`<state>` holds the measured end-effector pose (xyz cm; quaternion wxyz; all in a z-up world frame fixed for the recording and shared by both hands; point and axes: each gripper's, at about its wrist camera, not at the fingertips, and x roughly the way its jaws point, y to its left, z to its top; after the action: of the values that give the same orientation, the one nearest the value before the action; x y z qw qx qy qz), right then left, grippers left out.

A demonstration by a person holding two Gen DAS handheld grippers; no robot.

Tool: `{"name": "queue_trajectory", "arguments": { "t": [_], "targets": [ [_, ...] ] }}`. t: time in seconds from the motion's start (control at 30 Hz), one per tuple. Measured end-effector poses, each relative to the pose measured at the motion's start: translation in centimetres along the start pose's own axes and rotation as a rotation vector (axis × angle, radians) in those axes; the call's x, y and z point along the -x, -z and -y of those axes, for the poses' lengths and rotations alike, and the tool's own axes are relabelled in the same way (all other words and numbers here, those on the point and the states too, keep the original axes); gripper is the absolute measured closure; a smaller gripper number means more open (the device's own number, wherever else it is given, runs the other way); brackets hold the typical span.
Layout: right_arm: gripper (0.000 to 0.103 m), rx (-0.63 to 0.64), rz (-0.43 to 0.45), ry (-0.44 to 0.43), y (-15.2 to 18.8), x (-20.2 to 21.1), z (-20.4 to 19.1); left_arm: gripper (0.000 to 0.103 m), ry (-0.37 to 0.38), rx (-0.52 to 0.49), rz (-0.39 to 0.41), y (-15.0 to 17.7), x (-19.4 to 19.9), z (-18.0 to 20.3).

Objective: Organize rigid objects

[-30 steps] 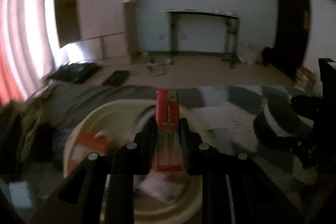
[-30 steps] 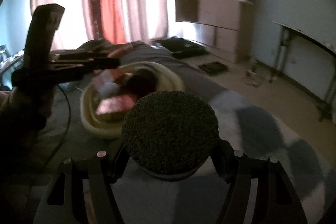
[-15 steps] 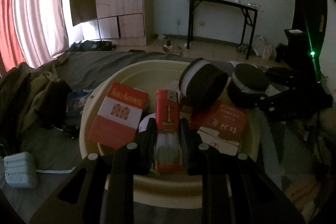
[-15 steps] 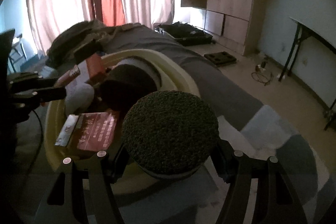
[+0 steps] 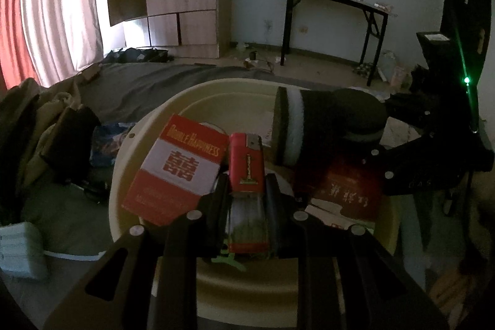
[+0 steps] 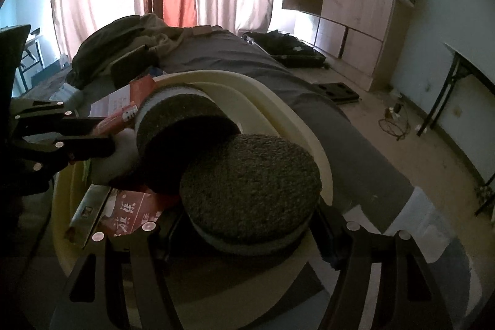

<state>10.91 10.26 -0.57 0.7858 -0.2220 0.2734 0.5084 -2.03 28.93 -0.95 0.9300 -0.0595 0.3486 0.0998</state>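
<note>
The left tongs (image 5: 247, 203) clamp a red lighter (image 5: 247, 166) above the basin (image 5: 130, 163) — the right tongs (image 6: 247, 237) are opening around a round scouring sponge (image 6: 250, 184).

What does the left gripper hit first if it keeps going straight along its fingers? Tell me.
Likely the round scouring pad propped in the cream basin, just beyond the red lighter that the left gripper holds; depth is uncertain.

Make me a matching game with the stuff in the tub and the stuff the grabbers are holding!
Things:
1. red lighter
2. round scrub sponge
3. Double Happiness pack
4. basin

Descriptions:
A. cream, holds the packs
B. between the right gripper's opening fingers
C. red and white, lying in the basin
D. pinched in the left gripper

Pairs: 1-D, 2-B, 3-C, 4-A
</note>
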Motion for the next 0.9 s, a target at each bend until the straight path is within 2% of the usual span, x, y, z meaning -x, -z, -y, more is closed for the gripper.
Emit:
{"name": "queue_trajectory", "arguments": {
  "t": [0.03, 0.07, 0.1, 0.13, 0.2, 0.3, 0.37, 0.5, 0.57, 0.67, 0.77, 0.83, 0.9],
  "targets": [
    [0.03, -0.001, 0.001, 0.0, 0.1, 0.1, 0.0, 0.077, -0.002, -0.002, -0.003, 0.0, 0.0, 0.0],
    [0.022, -0.002, 0.0, 0.0, 0.1, 0.0, 0.0, 0.074, -0.006, -0.007, -0.004, -0.1, 0.0, 0.1],
    [0.017, 0.006, 0.003, -0.002, 0.1, -0.1, -0.2, 0.06, -0.017, -0.012, -0.005, 0.0, 0.1, 0.2],
    [0.004, 0.015, 0.003, 0.014, 0.2, -0.1, -0.5, 0.039, -0.019, -0.01, -0.007, 0.0, 0.0, 0.1],
    [0.0, 0.024, 0.011, 0.018, 0.5, -0.1, -0.9, 0.018, -0.022, 0.009, 0.009, 0.2, 0.4, 0.0],
    [0.0, 0.012, 0.034, 0.013, 1.0, 0.4, -0.9, 0.013, -0.04, -0.002, 0.024, 0.4, 1.1, 0.5],
    [0.0, -0.002, 0.066, 0.019, 1.4, 1.4, -0.6, 0.001, -0.053, -0.013, 0.019, 0.5, 1.5, 0.9],
    [0.0, -0.054, 0.13, 0.045, 2.9, 5.0, -0.1, 0.0, -0.029, -0.026, 0.044, 1.2, 4.4, 2.1],
    [0.0, -0.051, 0.132, 0.046, 4.5, 6.8, -0.5, 0.0, -0.051, -0.02, 0.054, 2.4, 6.2, 2.9],
    [0.0, -0.07, 0.102, 0.012, 7.2, 8.4, -1.0, 0.0, -0.076, -0.017, 0.024, 4.9, 7.4, 4.7],
    [0.0, -0.068, 0.033, -0.012, 9.5, 8.0, -1.5, 0.0, -0.105, 0.005, -0.025, 7.5, 7.4, 6.7],
    [0.0, -0.05, -0.011, 0.01, 10.4, 7.0, -1.9, 0.0, -0.097, 0.027, -0.064, 8.3, 6.4, 7.5],
    [0.0, -0.045, -0.041, 0.014, 10.3, 6.3, -2.2, 0.0, -0.113, 0.078, -0.061, 8.4, 5.4, 7.7]
  ]
}}
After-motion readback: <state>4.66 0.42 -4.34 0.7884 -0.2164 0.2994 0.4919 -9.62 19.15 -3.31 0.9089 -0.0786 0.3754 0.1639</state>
